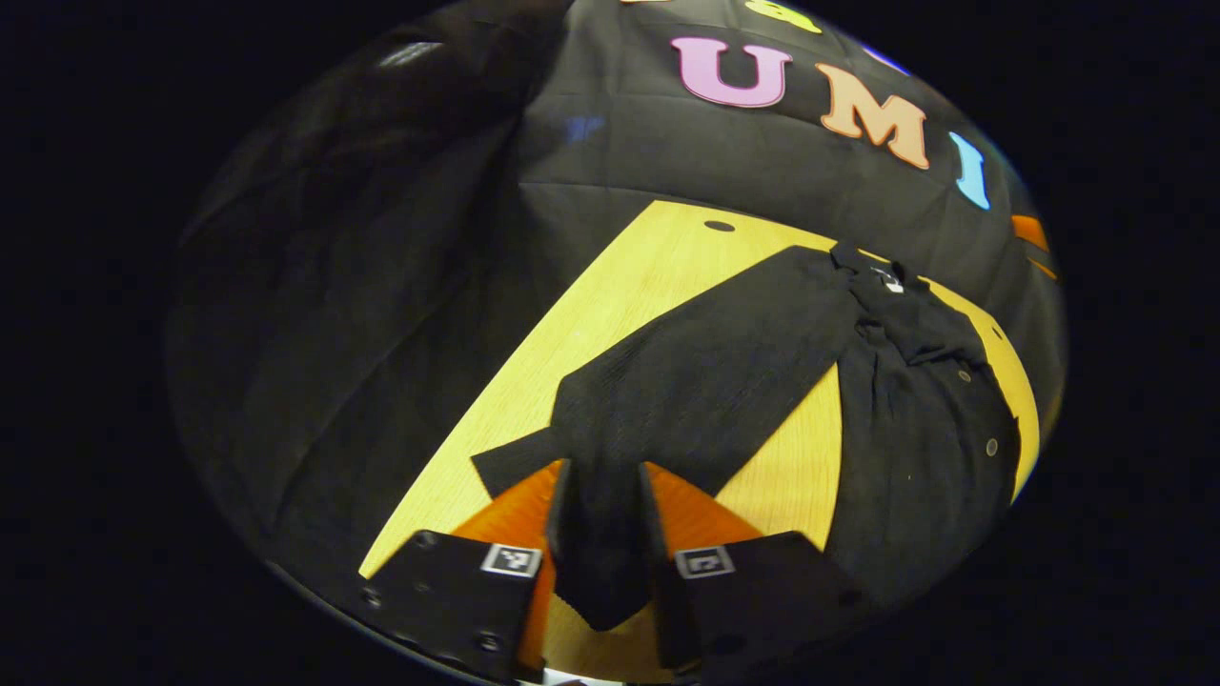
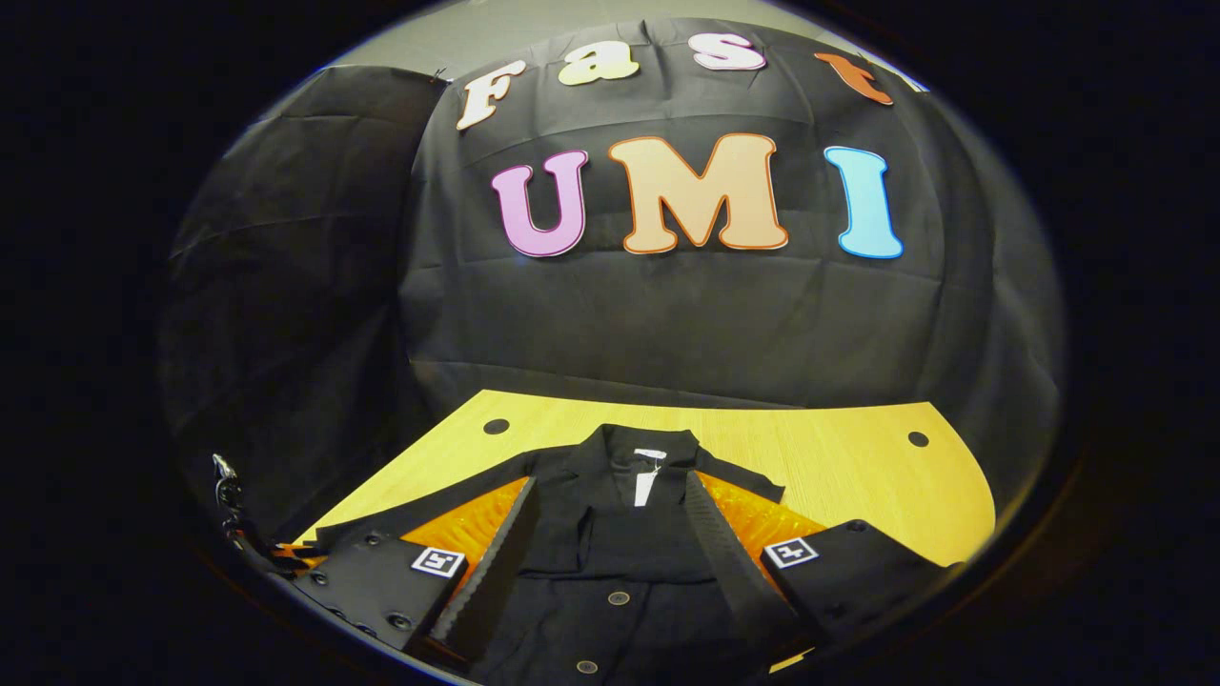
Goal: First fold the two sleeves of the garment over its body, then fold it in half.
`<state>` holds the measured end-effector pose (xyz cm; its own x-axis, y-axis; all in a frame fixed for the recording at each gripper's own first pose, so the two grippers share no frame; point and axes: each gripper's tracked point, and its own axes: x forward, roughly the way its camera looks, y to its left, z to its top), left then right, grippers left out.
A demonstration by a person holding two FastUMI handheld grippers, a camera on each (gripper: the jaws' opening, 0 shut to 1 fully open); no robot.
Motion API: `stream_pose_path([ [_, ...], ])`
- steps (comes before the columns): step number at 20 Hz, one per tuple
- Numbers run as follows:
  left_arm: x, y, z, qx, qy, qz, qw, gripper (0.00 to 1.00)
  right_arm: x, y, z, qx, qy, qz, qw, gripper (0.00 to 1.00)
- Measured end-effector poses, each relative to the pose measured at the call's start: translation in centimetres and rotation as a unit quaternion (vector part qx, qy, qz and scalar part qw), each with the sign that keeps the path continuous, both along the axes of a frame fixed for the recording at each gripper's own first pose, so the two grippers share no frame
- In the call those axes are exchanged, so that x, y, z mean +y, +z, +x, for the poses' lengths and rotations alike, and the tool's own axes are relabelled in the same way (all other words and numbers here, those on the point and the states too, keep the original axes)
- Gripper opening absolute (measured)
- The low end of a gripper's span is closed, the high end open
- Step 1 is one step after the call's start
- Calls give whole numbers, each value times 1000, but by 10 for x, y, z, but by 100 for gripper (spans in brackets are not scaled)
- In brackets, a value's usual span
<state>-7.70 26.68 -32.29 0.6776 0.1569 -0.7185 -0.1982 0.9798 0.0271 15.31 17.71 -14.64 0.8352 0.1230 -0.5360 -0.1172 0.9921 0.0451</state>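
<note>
Fabric of the garment (image 1: 915, 419) is black and matte, with a fine crinkled weave, small round buttons down the front and a white tag at the collar. It lies flat on the counter (image 1: 629, 286), a pale wood top with visible grain, rounded far corners and small dark holes near its far edge. In the left gripper view one sleeve (image 1: 705, 381) stretches away from the body toward the counter's left edge, wide at the shoulder and narrowing to a cuff, with a wedge of bare wood between sleeve and body.

Left claw (image 1: 600, 534) sits low at the near end of that sleeve, its two ridged fingers close together with the cuff cloth pinched between them; a flap of the cuff hangs back toward the camera.

In the right gripper view the right claw (image 2: 610, 553) hovers low over the garment's (image 2: 610, 562) chest, pointing at the collar and the counter's (image 2: 839, 457) far edge. Its serrated fingers stand wide apart, released, with the buttoned placket lying between them and nothing gripped.
</note>
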Motion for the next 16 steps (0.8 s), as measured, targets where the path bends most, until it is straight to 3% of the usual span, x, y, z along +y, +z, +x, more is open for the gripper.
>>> stream_pose_path([
  [2,-5,0,1,-4,8,-2,1000,17,-9,3,-2,-4,-5,5,1000,98],
  [4,-6,-2,1,-3,9,11,1000,1,-19,5,-5,-6,-11,8,1000,98],
  [10,0,20,22,-24,57,-1,998,0,-49,13,-20,-14,-26,12,999,98],
  [16,-1,82,75,-96,41,21,994,0,-74,16,-31,-16,-38,16,999,98],
])
